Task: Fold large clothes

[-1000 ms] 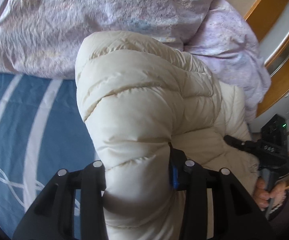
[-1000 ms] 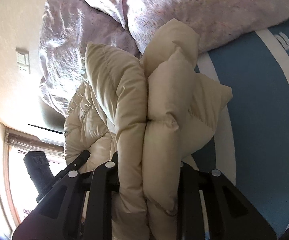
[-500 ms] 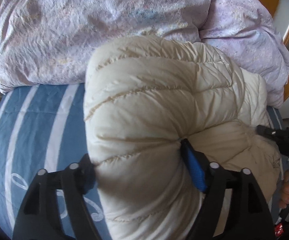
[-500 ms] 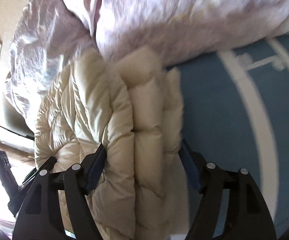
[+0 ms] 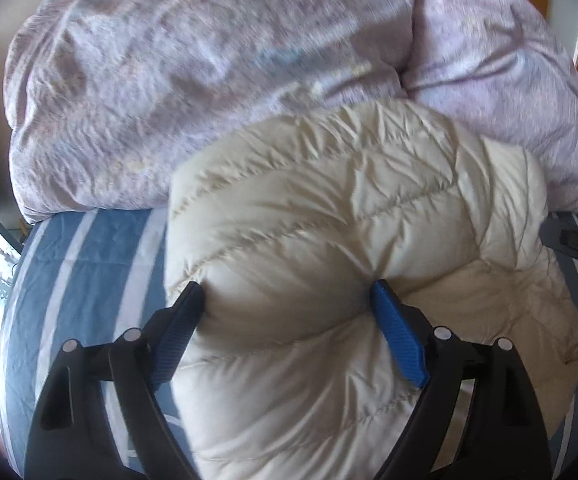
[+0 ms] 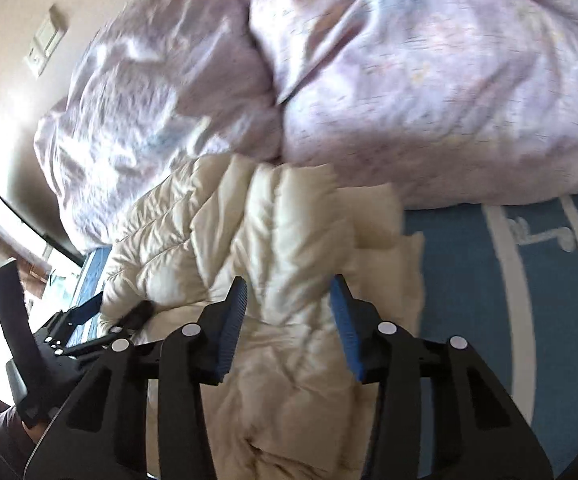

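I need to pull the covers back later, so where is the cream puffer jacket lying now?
In both wrist views the puffer jacket lies bunched on the blue striped sheet, its far end against the lilac duvet heaped behind it.

The left gripper [image 5: 287, 302] held the puffy cream jacket [image 5: 329, 240] tight a second ago, and now its jaws are opening wide, with the blue pads [image 5: 399, 346] only resting at the sides of the fat fold. The right gripper [image 6: 289, 300] also squeezed a thick bunch of the jacket [image 6: 281, 232] before; now it has let go and lifted, and its jaws are closing again with the jacket lower down under them. The jacket hung bunched up before, and now it lies lower and flatter on the blue striped sheet [image 5: 77, 280].
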`<state>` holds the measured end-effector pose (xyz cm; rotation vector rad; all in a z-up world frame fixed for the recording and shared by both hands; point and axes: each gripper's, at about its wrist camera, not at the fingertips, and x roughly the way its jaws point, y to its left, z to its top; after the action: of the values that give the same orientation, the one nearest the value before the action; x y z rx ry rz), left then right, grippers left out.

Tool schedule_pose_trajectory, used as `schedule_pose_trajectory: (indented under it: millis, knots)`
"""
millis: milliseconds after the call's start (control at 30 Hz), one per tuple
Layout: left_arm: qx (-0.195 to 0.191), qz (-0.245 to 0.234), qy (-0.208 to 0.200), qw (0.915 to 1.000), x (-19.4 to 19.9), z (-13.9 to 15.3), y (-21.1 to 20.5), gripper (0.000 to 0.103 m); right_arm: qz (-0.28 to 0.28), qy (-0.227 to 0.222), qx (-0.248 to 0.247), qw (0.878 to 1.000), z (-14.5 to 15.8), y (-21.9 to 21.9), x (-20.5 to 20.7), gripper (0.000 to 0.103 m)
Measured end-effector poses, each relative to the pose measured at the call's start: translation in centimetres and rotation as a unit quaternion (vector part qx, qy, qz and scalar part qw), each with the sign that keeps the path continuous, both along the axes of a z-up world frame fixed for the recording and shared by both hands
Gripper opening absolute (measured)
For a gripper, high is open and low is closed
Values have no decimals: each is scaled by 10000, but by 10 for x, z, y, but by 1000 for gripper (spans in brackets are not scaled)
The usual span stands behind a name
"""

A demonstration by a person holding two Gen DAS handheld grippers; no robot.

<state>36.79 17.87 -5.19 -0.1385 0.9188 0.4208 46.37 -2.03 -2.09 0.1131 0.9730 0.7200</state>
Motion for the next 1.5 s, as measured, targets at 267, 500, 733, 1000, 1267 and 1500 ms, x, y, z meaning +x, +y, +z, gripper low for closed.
schedule_pose_trajectory:
  millis: [267,500,733,1000,1267,1500]
  knots:
    - [29,-242,70,9997,16,-17,-11,88,-94,242,-732,9970,-45,16,18,40]
    - [-121,-213,38,9997,29,-28,-7,95,-115,212,-752,9969,-64,24,22,39]
    - [-82,-161,9,9998,36,-38,-8,99,-99,153,-679,9975,-76,19,21,39]
    - [-192,-83,-82,9997,5,-17,-4,100,-273,-216,-917,9952,-47,0,-1,95]
    - [-370,238,-389,9983,-71,8,-8,101,-392,-812,-1161,9891,-11,-23,-58,102]
    - [-526,282,-429,9973,-133,15,-26,101,-220,-512,-1148,9918,-15,-53,-117,102]
